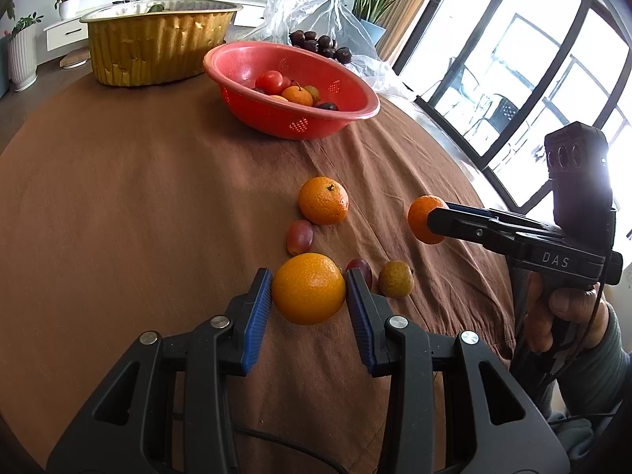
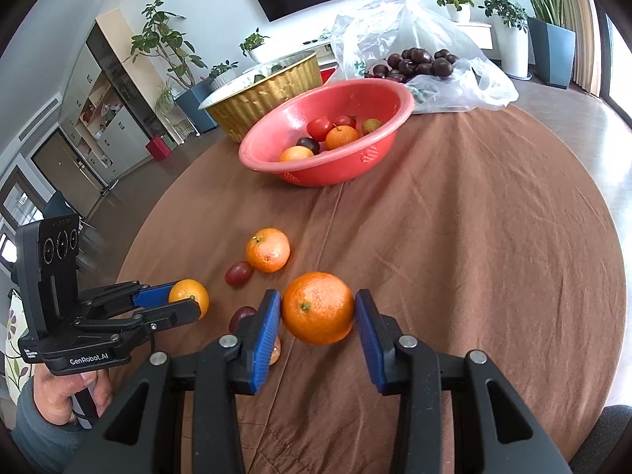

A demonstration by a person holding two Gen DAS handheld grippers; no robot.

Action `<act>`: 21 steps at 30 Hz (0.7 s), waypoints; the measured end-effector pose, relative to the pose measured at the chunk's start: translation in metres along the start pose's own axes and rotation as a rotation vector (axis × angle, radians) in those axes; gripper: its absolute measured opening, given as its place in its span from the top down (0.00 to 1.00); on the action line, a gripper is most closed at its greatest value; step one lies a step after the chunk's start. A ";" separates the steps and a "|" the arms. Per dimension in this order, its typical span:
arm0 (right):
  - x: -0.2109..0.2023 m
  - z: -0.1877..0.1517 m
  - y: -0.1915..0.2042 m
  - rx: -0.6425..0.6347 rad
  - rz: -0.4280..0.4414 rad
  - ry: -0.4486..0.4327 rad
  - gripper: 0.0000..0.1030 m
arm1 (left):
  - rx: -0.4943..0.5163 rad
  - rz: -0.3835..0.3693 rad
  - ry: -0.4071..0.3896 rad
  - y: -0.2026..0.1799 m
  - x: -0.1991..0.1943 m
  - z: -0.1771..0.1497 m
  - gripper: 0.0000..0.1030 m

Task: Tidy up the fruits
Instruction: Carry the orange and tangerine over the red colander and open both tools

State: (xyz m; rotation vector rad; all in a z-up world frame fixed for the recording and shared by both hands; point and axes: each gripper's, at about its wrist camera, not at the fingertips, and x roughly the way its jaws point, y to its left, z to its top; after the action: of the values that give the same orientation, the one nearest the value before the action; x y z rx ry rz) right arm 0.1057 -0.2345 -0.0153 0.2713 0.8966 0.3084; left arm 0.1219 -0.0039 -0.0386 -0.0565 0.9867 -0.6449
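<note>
Orange fruit sits in each gripper: the left gripper [image 1: 309,290] squeezes one orange [image 1: 309,288], the right gripper [image 2: 318,308] squeezes another orange [image 2: 318,308], both just above the counter [image 2: 474,256]. I think they should go gently into the red basket [image 2: 276,138]. Brown cloth covers the counter; plants stand behind.

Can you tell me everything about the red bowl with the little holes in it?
The red bowl looks like shiny plastic, round and wide, with a thick rolled rim and small patches of drain holes in its wall. It sits upright on the brown cloth, at the far side of the table. A gold foil tub stands close behind it, and a clear bag of dark fruit lies nearby. Inside are a few oranges, red and dark fruits. Neither tool touches it.
</note>
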 end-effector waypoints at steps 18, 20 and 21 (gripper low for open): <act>-0.028 0.080 -0.003 -0.062 -0.040 -0.139 0.60 | 0.073 0.034 -0.123 0.011 -0.013 0.114 0.65; -0.026 0.096 0.001 -0.081 -0.045 -0.153 0.60 | 0.084 0.041 -0.133 0.012 -0.009 0.132 0.65; -0.024 0.103 0.002 -0.088 -0.046 -0.157 0.60 | 0.090 0.044 -0.136 0.011 -0.007 0.141 0.65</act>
State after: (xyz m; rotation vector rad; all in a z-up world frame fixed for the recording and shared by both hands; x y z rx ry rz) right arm 0.1733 -0.2518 0.0642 0.1902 0.7310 0.2796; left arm 0.2355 -0.0241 0.0428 0.0007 0.8252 -0.6358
